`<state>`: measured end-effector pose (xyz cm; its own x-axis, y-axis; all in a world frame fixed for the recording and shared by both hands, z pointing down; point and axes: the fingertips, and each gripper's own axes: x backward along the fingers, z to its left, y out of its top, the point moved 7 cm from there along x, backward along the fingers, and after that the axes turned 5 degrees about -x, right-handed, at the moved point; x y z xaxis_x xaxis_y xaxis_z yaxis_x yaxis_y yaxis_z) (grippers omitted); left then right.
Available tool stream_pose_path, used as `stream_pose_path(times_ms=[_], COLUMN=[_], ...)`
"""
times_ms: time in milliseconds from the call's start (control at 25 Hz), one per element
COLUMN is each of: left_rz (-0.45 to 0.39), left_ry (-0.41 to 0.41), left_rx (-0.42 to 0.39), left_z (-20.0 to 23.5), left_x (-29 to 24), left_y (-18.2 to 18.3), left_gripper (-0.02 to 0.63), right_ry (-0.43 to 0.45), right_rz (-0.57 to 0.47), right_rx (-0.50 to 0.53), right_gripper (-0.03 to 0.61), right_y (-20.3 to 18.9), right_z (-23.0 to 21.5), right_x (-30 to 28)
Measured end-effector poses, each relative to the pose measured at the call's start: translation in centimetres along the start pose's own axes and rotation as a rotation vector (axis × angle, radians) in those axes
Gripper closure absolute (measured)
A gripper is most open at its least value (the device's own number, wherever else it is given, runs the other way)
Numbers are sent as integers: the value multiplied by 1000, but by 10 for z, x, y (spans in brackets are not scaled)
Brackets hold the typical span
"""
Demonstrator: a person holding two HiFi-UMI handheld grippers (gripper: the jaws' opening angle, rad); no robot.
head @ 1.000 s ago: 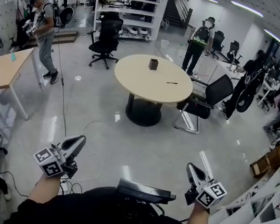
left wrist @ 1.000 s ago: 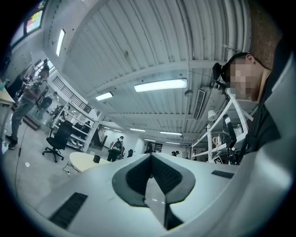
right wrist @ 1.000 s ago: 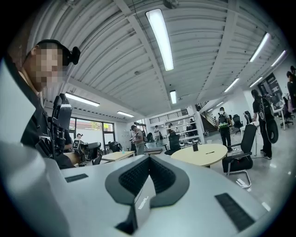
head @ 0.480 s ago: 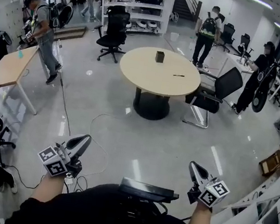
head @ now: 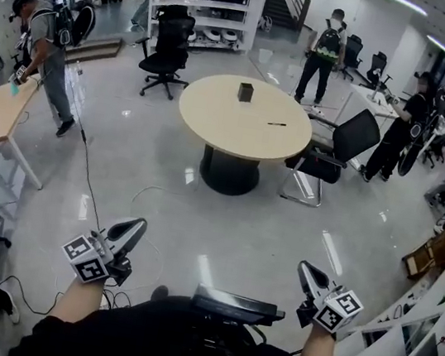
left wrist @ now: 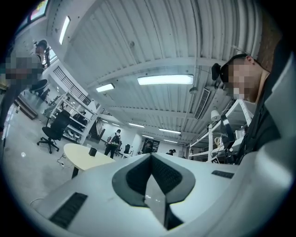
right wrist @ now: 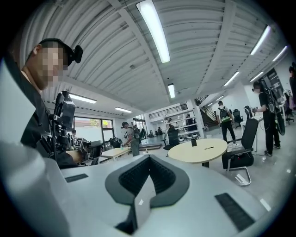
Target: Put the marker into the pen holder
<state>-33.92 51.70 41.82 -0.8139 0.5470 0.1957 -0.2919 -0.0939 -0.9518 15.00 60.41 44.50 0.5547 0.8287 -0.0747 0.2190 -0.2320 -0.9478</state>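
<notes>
Closest to you, your left gripper (head: 135, 228) and your right gripper (head: 306, 269) hang low in front of your body, one at each side. Each has its jaws pressed together with nothing between them; their own views show only the closed pads and the room behind. So you hold nothing in either tool. Between you and the work lies a wide stretch of shiny grey floor (head: 255, 237). Beyond it stands the round table (head: 215, 121), well apart from both grippers. The marker (head: 276, 124) lies flat on the tabletop, toward its right side, and shows only as a thin dark stroke; it is too small to tell which end carries the cap. The pen holder (head: 245, 92), a small dark box, stands upright on the same table nearer its far edge, apart from the marker and to its left. Whether something is already inside it cannot be seen from here. A black office chair (head: 348, 138) stands just beside the table on the right, and farther back some people stand or walk near the white shelves (head: 202, 2). In my judgement the task has not really begun: the marker is untouched and outside the holder. All of it is left for you: to come to the table, open one gripper, take the marker, carry it over the holder and let it go inside.
</notes>
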Motion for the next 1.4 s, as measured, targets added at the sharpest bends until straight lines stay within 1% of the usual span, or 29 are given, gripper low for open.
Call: stream_pose_path(times_ms=[120, 280, 440, 520, 640, 840, 1000, 1080, 1200, 1400], left_rz=[-12, -18, -19, -18, -13, -4, 1, -1, -14, -49], left_ry=[-26, -60, -70, -73, -76, -62, -36, -13, 23, 88], left_rx=[10, -4, -1, 1, 4, 26, 21, 4, -26, -48], left_z=[49, 122, 192, 219, 247, 276, 282, 284, 282, 265], left_x=[-12, -21, -25, -28, -30, -40, -57, -71, -102, -171], left_y=[9, 36, 55, 61, 65, 62, 64, 65, 61, 49], left_gripper=[620, 620, 620, 620, 620, 620, 620, 620, 620, 620], right_ry=[-37, -61, -82, -84, -90, -81, -55, -26, 17, 97], right_rz=[-9, -18, -17, -11, 5, 19, 19, 19, 4, -1], right_rx=[3, 31, 50, 52, 53, 43, 33, 32, 39, 71], right_gripper=[576, 576, 577, 577, 577, 577, 576, 577, 577, 577], right_y=[15, 37, 51, 53, 57, 67, 74, 79, 91, 128], right_z=[2, 13, 17, 15, 15, 4, -24, -47, -94, -178], right_x=[-38, -105, -168, -193, -222, -254, -269, -281, -294, -303])
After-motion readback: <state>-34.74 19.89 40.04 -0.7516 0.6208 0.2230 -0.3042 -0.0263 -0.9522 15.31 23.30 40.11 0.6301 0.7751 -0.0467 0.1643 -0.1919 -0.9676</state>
